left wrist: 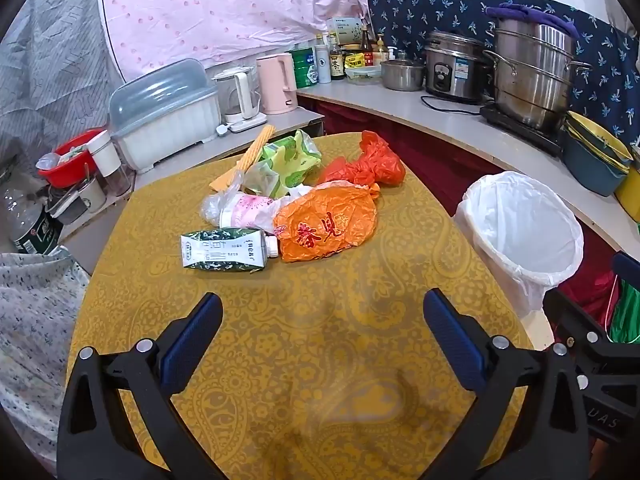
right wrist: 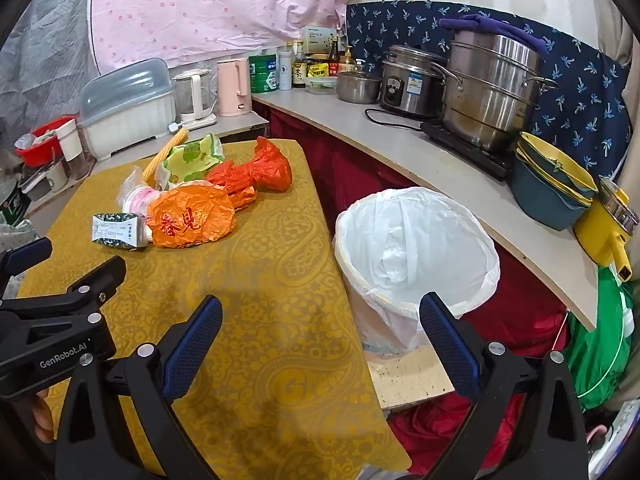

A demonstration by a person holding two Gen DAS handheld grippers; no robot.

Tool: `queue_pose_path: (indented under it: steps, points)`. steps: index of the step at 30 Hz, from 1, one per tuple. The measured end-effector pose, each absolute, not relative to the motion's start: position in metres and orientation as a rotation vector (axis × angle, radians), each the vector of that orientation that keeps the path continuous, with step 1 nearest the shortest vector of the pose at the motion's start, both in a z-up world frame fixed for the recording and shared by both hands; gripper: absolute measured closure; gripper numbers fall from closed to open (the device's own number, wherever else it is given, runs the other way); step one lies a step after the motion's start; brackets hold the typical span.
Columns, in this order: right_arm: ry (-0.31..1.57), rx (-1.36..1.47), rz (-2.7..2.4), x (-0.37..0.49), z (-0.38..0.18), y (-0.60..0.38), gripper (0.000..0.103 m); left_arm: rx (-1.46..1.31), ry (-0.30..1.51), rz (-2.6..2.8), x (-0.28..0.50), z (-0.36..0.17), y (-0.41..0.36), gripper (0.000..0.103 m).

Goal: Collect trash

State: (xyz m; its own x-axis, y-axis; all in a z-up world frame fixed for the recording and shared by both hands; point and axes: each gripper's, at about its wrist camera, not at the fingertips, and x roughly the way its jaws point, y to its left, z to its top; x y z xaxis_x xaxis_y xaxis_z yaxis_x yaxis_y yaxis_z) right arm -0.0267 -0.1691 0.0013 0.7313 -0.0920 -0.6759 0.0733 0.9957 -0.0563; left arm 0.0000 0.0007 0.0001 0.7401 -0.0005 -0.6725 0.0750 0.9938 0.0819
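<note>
Our left gripper and right gripper gape empty. At twelve o'clock, the orange bag half-hides the milk carton's cap; at two, the bin.

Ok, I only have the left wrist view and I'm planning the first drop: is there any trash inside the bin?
Observer: No. The right wrist view looks into the bin, and only its white liner shows inside.
Operator: And the right claw? I see just its edge.
Observer: The right claw is open with nothing between its fingers, above the table edge nearest the bin.
Operator: What does the bin stand on?
Observer: A pale board, close beside the table.
</note>
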Motion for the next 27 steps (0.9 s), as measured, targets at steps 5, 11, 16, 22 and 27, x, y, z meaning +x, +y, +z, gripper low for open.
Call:
queue_pose_path:
  steps: [5,11,16,22,27]
  points:
    - [0.75,-0.028,-0.09,-0.0259,0.0007,-0.1688,0.008,0.101,0.741,-0.042,0.0007,-0.0007,0.0032,0.007]
    - [0.747,-0.029,-0.09,-0.0263,0.001,-0.1684,0.008,0.101,0.746,-0.033,0.004,-0.0023,0.0079,0.007]
    - [0.745,-0.03,-0.09,-0.0262,0.0007,-0.1685,0.008,0.114,0.735,-0.023,-0.001,-0.0026,0.0041,0.007]
    - [0.746,-0.029,-0.089,-0.0263,0.0005,-0.1681,0.008,0.106,0.747,-0.012,-0.0004,-0.0052,0.006,0.007]
    - [0.746,-0.03,-0.09,-0.0265,0.0005,-0.1675,0.008,0.096,0.762,-0.014,0.0015,-0.0061,0.0066,0.007]
